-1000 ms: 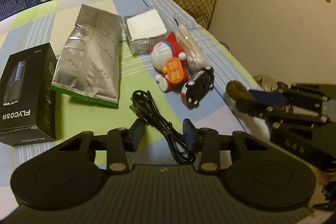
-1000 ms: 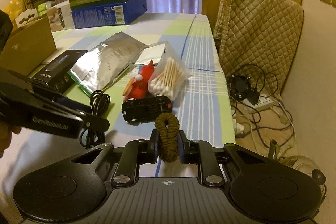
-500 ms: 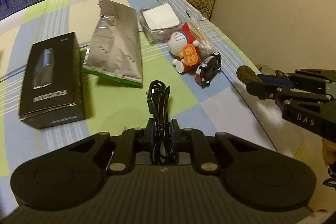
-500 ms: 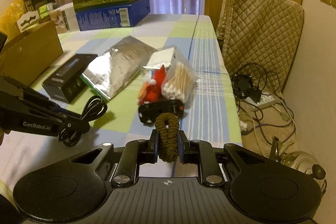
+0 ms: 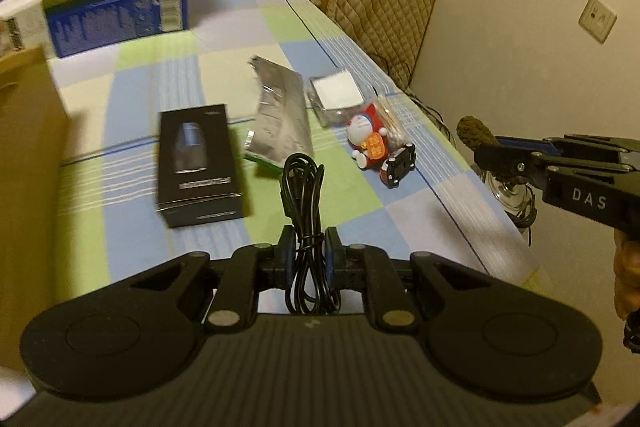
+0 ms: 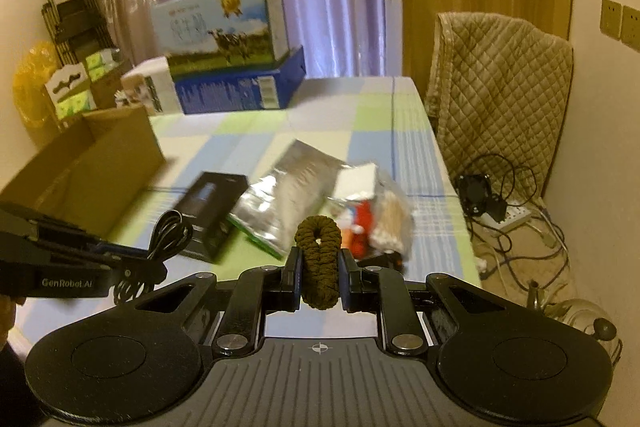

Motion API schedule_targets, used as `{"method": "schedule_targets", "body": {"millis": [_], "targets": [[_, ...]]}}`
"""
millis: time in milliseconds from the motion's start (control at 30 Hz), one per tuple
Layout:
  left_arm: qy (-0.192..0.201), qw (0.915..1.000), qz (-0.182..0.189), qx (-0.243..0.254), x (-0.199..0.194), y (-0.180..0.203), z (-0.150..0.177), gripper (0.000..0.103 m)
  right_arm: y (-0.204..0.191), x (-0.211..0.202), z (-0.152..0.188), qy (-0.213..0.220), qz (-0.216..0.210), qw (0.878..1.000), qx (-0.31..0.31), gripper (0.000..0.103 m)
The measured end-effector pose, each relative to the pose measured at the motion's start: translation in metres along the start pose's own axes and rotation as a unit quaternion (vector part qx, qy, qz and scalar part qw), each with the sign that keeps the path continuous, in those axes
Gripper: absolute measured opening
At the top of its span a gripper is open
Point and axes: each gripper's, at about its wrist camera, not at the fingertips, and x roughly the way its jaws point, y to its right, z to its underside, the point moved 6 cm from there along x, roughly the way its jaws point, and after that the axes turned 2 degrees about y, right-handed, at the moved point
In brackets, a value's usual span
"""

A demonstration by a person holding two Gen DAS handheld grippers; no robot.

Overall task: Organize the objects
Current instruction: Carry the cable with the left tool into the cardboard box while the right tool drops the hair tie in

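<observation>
My left gripper (image 5: 307, 247) is shut on a coiled black cable (image 5: 304, 187), held above the checked tablecloth (image 5: 360, 207). My right gripper (image 6: 319, 265) is shut on a brown braided hair tie (image 6: 319, 251); it also shows at the right of the left wrist view, with the hair tie (image 5: 474, 131) at its tip. On the table lie a black product box (image 5: 196, 163), a silver foil pouch (image 5: 280, 123), a white packet (image 5: 334, 97), a Doraemon figure (image 5: 368, 141), a bag of cotton swabs (image 5: 394, 125) and a toy car (image 5: 398, 165).
An open cardboard box (image 6: 88, 163) stands at the table's left. A milk carton case (image 6: 224, 27) on a blue box (image 6: 240, 87) sits at the far end. A quilt-covered chair (image 6: 500, 87) and a power strip with cables (image 6: 512, 215) are right of the table.
My left gripper closed on the black cable and lifted it off the table, swinging left toward the cardboard box. The right gripper rose, still holding the hair tie.
</observation>
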Motion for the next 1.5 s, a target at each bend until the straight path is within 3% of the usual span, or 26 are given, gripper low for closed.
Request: {"method": "schedule_targets", "body": {"millis": [233, 567, 1500], "targets": [[0.023, 0.9992, -0.027, -0.016, -0.057, -0.029, 0.015, 0.011, -0.053, -0.019, -0.008, 0.011, -0.031, 0.999, 0.008, 0.015], [0.047, 0.9959, -0.069, -0.035, -0.114, -0.074, 0.028, 0.011, -0.131, -0.017, -0.008, 0.006, -0.082, 0.996, -0.027, 0.015], [0.072, 0.9840, -0.150, -0.065, -0.174, -0.173, 0.029, 0.011, -0.266, 0.036, -0.030, -0.011, -0.177, 0.978, -0.108, 0.015]]}}
